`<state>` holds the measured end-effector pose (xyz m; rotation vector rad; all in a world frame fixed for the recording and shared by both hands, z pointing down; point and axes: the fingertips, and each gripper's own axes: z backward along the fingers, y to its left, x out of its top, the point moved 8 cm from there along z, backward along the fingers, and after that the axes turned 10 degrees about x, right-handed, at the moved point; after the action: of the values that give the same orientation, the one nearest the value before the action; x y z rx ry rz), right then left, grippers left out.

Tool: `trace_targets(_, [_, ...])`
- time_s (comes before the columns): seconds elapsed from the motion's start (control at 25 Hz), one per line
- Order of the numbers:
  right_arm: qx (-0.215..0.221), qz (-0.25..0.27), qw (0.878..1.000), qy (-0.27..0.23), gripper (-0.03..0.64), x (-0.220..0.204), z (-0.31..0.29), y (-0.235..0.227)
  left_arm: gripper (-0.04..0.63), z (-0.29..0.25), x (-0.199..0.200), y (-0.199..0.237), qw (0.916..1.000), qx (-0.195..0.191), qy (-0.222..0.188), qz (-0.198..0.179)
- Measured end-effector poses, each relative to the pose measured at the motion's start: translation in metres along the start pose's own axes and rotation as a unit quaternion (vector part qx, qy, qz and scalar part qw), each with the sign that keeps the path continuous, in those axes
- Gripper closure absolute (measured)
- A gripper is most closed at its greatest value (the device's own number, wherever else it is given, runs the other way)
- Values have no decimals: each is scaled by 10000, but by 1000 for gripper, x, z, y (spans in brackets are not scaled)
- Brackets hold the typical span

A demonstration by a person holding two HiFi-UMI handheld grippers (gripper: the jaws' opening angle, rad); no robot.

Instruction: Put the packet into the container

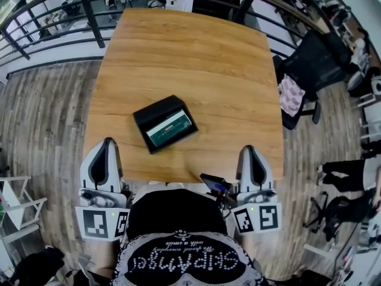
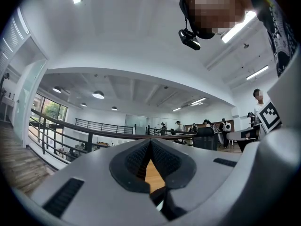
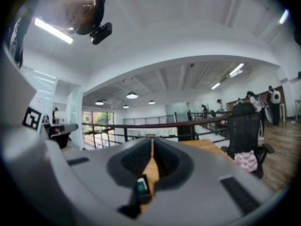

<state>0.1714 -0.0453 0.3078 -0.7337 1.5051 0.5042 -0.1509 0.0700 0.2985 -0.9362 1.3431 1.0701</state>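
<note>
An open-plan office loft, ringed by a black railing [image 1: 89,8], frames a bare wooden counter [image 1: 196,52] where a black container [image 1: 153,113] sits near the middle with a green packet [image 1: 171,128] lying inside it. The packet appears to rest fully within the tray, so the task looks complete, or at most the container remains to be closed if it has a lid. The left gripper [image 1: 108,143] and the right gripper [image 1: 250,150] hang at the counter's near edge, close to the person's body and well apart from the container. Each has its jaws pressed together on nothing, only a sliver of wood showing through the slit between them
</note>
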Motion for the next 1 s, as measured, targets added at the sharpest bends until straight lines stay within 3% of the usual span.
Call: trace_targets(1.0, [-29,16,9999,149,580,-3,-14,-8,568,-17,-8,0,9999,5,159,-31])
